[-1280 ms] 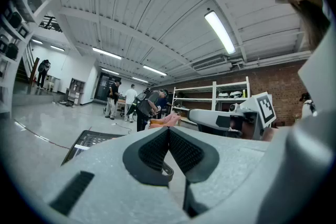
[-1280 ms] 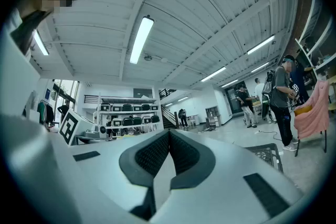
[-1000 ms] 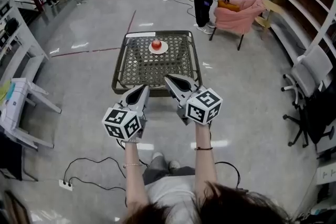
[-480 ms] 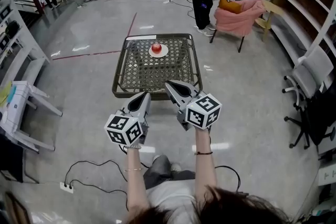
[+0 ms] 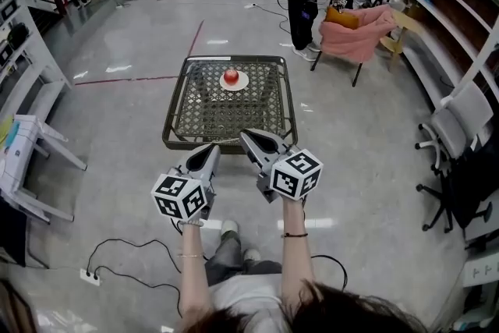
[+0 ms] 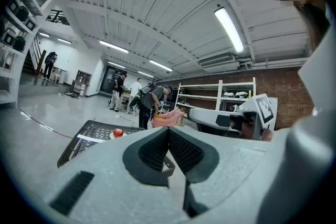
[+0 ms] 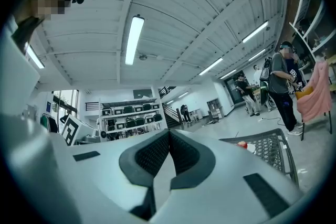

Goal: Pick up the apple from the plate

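The wire-mesh table (image 5: 175,138) was seen ahead on the grey floor (image 5: 117,97), slightly lower and nearer in the head view than a second earlier; little else was changed, so the approach was judged barely begun. The left gripper (image 5: 213,148) and the right gripper (image 5: 244,134) were held level, side by side, before the table's near edge; both pairs of jaws were pressed together with nothing between them, and would have to be opened before any grasp. The white plate (image 5: 243,82) was set toward the table's far side; the apple (image 5: 231,76) was resting on it, untouched, well apart from both grippers.
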The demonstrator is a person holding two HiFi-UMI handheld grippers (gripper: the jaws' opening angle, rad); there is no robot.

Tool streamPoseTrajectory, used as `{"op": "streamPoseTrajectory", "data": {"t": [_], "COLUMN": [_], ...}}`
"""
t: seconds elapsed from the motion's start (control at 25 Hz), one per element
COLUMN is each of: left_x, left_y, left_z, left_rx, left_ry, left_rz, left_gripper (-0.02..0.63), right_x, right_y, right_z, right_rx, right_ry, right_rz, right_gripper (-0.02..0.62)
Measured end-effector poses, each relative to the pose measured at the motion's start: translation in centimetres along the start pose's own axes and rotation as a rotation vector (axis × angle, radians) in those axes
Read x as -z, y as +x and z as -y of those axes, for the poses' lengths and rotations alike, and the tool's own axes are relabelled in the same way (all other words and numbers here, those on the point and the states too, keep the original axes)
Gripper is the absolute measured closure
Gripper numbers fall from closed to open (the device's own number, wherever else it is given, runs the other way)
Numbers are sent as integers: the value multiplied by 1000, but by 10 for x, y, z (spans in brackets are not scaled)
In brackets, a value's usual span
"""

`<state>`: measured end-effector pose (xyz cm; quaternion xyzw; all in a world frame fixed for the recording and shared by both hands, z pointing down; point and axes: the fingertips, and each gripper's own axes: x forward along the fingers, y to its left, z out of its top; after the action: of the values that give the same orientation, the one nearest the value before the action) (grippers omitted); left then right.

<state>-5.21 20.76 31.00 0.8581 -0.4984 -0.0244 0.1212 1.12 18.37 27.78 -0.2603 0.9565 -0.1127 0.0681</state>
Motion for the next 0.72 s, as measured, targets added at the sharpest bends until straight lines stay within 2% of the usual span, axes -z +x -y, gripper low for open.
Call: {"op": "streamPoseTrajectory", "data": {"t": [0.32,0.72], "left_x": [1,-19], "left_y": [33,99], "left_z": [-27,-79], "left_rx": [28,76], "left_ry": [-8,-5], "left_rz": [-33,-44], "left_gripper": [595,595], "right_x": [6,1], "right_y": [27,79], "right_z": [31,88], "right_rx": [33,79], "right_ry": [26,28], "right_rz": [-10,-26], "right_gripper": [586,586]}}
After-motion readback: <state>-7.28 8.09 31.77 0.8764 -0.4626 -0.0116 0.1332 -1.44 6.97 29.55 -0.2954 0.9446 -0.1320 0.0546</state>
